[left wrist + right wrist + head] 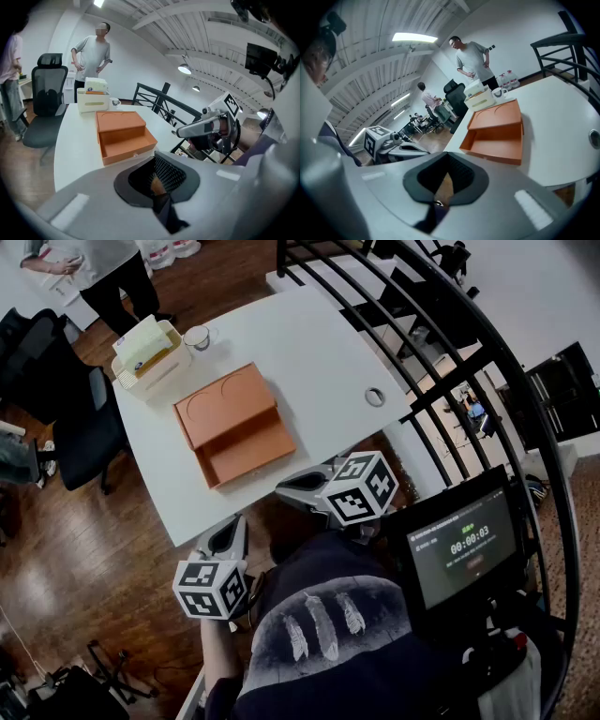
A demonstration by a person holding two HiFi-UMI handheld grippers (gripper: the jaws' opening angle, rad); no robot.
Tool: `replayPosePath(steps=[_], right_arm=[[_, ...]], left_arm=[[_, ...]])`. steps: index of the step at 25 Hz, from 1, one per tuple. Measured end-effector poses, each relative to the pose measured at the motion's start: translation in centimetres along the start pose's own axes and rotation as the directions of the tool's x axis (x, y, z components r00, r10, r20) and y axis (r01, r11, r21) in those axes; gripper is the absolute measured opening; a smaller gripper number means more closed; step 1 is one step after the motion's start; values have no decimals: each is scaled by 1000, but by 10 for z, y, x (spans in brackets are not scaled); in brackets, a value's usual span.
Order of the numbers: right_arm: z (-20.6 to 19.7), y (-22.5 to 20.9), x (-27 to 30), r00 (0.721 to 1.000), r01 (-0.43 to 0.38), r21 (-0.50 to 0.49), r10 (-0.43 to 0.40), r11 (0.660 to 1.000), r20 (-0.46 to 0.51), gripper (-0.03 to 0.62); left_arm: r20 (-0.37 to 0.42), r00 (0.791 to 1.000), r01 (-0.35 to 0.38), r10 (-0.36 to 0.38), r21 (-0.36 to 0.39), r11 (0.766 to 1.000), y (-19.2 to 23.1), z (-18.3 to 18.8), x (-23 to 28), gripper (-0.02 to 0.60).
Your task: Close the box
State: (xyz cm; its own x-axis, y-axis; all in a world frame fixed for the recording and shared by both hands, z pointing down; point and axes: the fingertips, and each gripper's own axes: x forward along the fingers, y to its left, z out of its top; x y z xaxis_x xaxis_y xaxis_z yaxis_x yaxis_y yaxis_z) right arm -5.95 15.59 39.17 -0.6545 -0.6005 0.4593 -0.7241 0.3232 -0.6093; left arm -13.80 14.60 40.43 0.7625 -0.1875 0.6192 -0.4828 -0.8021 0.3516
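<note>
Box (pixel 234 425) of plain orange card lies on the white table (pixel 309 343), ahead of both pairs of jaws and well apart from them. Its half nearer the jaws is a shallow open tray with low walls and a bare orange floor, and a small pale fitting sits on the front wall. The half farther from the jaws stands higher as a flat-topped block, marked with two curved lines. In the left gripper view the box (pixel 124 136) sits beyond the jaws and slightly to their left; in the right gripper view the box (pixel 497 131) is beyond the jaws and off to their right. The left gripper (pixel 230 526) hangs short of the table's near edge, its jaws drawn together on nothing. The right gripper (pixel 281 488) is held beside that edge, its jaws likewise together and empty. Past the box from the jaws stand a white holder (pixel 150 357) with pale paper in it and a cup (pixel 198 336) just beside it. A round cable hole (pixel 375 397) shows near the table's right edge. A black office chair (pixel 80 427) stands at the table's left side, a person (pixel 103 268) beyond the far corner, and a black railing (pixel 450 381) curves to the right.
</note>
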Motion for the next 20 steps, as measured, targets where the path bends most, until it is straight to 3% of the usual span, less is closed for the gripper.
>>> replayPosePath(steps=[4, 9, 13, 17, 20], right_arm=[[12, -49, -43, 997, 59, 41, -61, 997, 46, 5], [34, -102, -73, 1000, 28, 32, -28, 999, 6, 5], [40, -127, -84, 998, -9, -11, 9, 1000, -64, 5], [62, -164, -74, 991, 38, -127, -54, 991, -125, 5], [97, -190, -54, 979, 74, -289, -124, 955, -159, 5]], left_arm=[[-20, 1000, 4, -4, 38, 999, -18, 21, 38, 15], [-11, 989, -146, 146, -20, 989, -5, 52, 56, 15], [-34, 968, -248, 247, -43, 968, -2, 48, 62, 15], [-92, 961, -267, 260, -66, 962, 6, 31, 78, 15], [-126, 963, -248, 236, -90, 965, 20, 19, 96, 15]])
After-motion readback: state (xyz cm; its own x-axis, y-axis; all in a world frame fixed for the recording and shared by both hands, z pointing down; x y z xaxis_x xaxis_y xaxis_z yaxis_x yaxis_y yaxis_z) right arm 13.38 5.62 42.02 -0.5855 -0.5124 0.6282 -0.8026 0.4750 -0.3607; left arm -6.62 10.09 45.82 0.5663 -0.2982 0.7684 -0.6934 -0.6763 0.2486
